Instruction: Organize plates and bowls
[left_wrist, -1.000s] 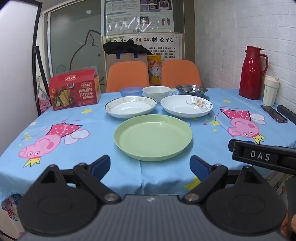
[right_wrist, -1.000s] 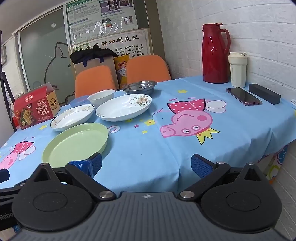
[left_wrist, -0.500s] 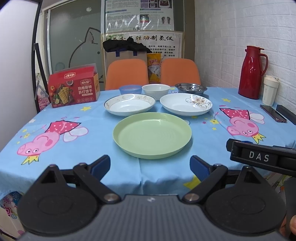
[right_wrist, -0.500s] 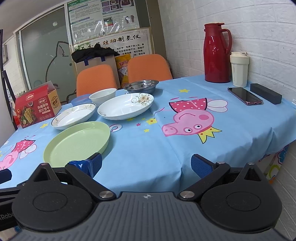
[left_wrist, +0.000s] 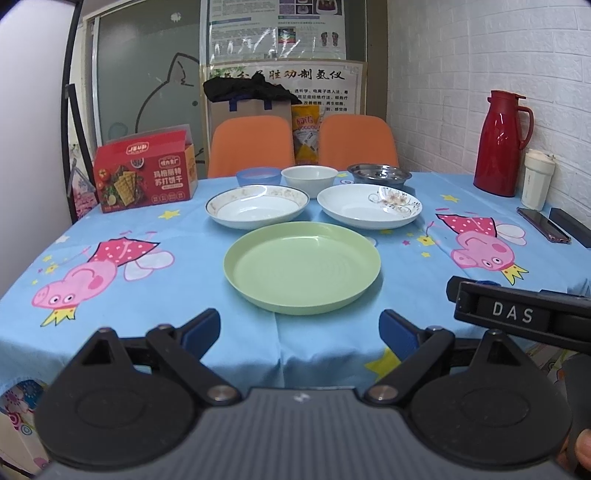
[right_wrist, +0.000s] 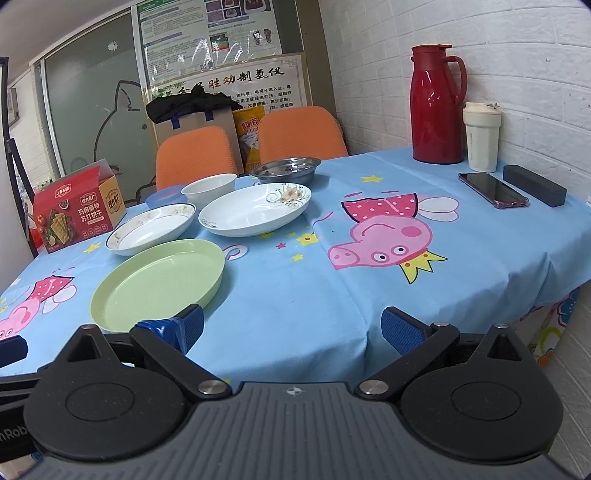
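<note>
A green plate (left_wrist: 302, 266) (right_wrist: 159, 282) lies nearest the table's front edge. Behind it sit a gold-rimmed white plate (left_wrist: 257, 206) (right_wrist: 152, 228) and a flower-patterned white plate (left_wrist: 369, 205) (right_wrist: 255, 209). Further back stand a blue bowl (left_wrist: 257, 176), a white bowl (left_wrist: 309, 176) (right_wrist: 209, 187) and a steel bowl (left_wrist: 379, 173) (right_wrist: 286, 169). My left gripper (left_wrist: 301, 330) is open just short of the green plate, nothing between its fingers. My right gripper (right_wrist: 291, 326) is open too, over the front edge to the right of the green plate.
A red cracker box (left_wrist: 142, 171) stands at the back left. At the right are a red thermos (right_wrist: 436, 105), a cream cup (right_wrist: 481, 136), a phone (right_wrist: 493, 189) and a black case (right_wrist: 533, 184). Two orange chairs (left_wrist: 251, 146) stand behind the blue tablecloth (right_wrist: 369, 295).
</note>
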